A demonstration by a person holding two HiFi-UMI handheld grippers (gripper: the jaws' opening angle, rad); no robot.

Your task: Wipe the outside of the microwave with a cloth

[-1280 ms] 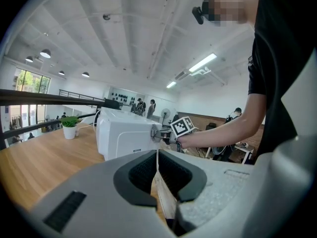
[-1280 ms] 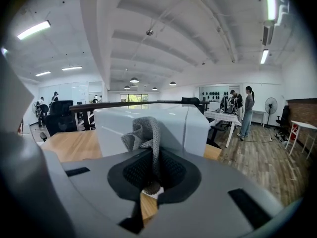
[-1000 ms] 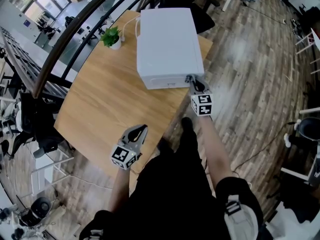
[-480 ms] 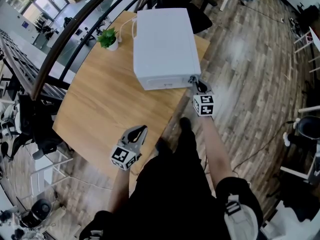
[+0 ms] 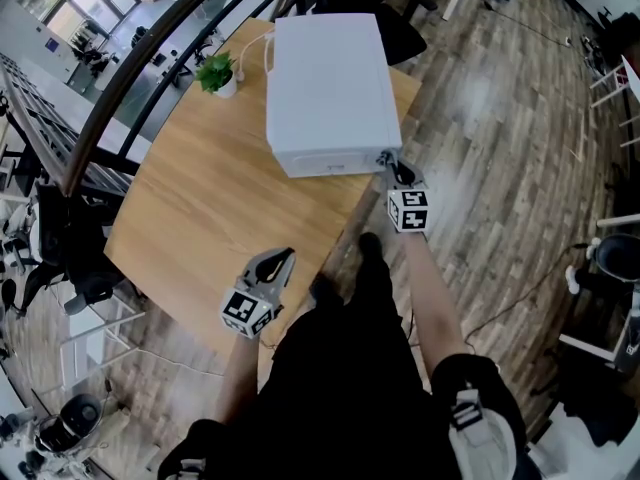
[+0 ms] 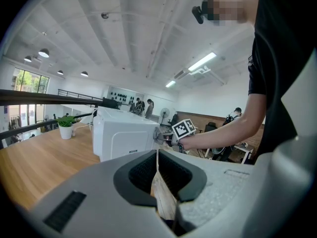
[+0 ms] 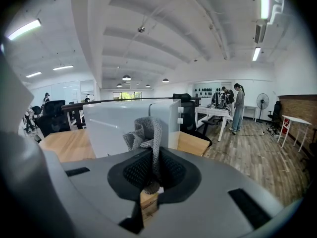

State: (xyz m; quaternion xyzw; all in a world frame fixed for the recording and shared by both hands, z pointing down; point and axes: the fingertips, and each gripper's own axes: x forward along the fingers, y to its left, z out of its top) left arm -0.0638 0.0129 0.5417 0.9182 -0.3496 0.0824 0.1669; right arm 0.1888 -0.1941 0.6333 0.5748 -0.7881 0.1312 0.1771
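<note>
The white microwave (image 5: 330,78) stands at the far side of the wooden table (image 5: 210,208), its front toward me. My right gripper (image 5: 391,167) sits at the microwave's front right corner, shut on a grey knitted cloth (image 7: 147,135). In the right gripper view the cloth bunches up out of the jaws, right in front of the microwave's side (image 7: 119,125); whether it touches I cannot tell. My left gripper (image 5: 282,259) hovers over the table's near edge, shut with nothing in it. The left gripper view shows the microwave (image 6: 124,140) and the right gripper (image 6: 163,134) at its corner.
A small potted plant (image 5: 222,74) stands on the table left of the microwave, with a white cable beside it. A black railing (image 5: 120,88) runs along the table's left side. Black office chairs (image 5: 400,18) stand behind the table, wooden floor to the right.
The head view has shifted slightly. The right gripper has stayed at the microwave's front right corner with the cloth. The left gripper has not moved.
</note>
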